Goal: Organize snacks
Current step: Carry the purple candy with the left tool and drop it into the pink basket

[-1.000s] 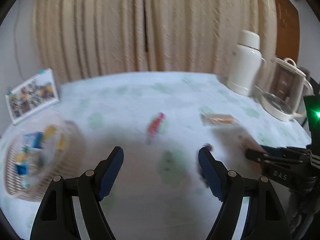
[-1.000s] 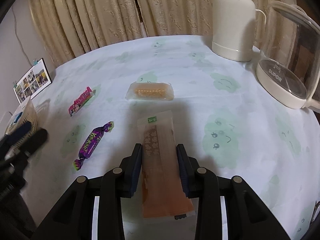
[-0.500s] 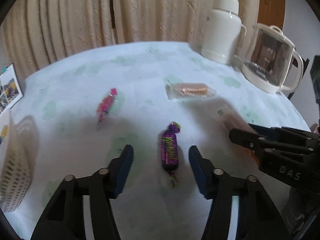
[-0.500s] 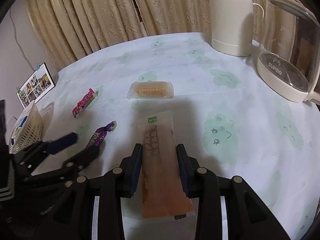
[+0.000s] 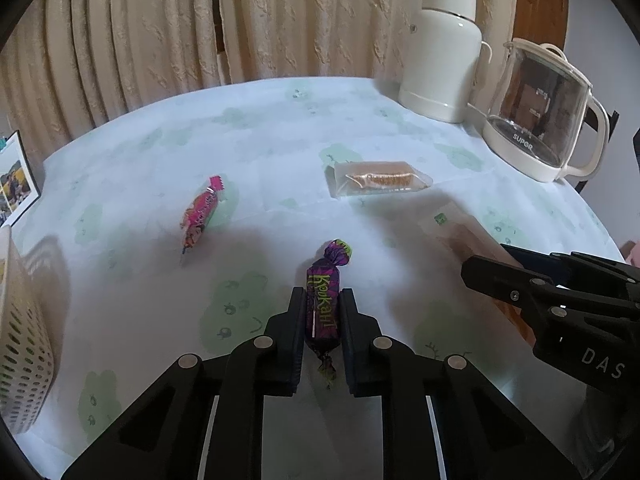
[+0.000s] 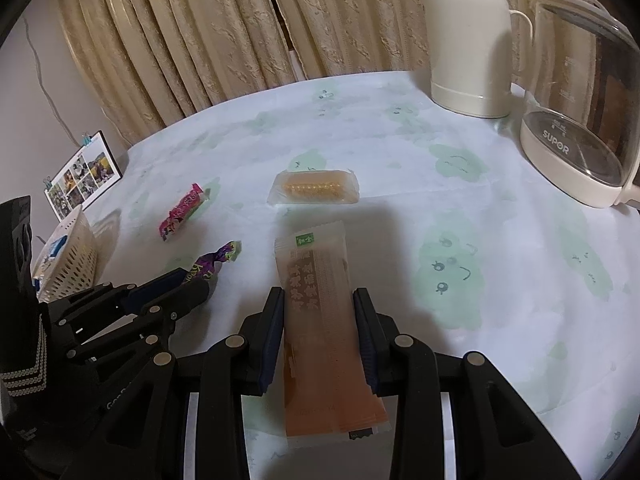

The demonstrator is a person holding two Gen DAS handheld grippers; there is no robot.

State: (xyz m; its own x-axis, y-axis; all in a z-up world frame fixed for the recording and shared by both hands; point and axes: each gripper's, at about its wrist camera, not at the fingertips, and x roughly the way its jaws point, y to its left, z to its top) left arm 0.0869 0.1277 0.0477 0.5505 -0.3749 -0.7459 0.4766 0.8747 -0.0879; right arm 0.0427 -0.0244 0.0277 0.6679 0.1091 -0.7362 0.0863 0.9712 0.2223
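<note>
**A:** Where is the purple candy (image 5: 323,307)?

**B:** On the counter (image 5: 280,136), between the jaws of the left gripper (image 5: 322,312). They are squeezed on it. It points straight ahead, along the fingers.

**A:** And the right gripper (image 6: 319,320)?

**B:** Its jaws hug the long orange packet (image 6: 324,320), also lengthwise. The basket (image 6: 74,260) sits far left, nearer the left hand.

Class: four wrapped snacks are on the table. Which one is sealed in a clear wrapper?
The clear packet lying nearest the curtain: its golden contents show through. The pink candy, purple candy and orange bar all have opaque printed wrappers.
</note>
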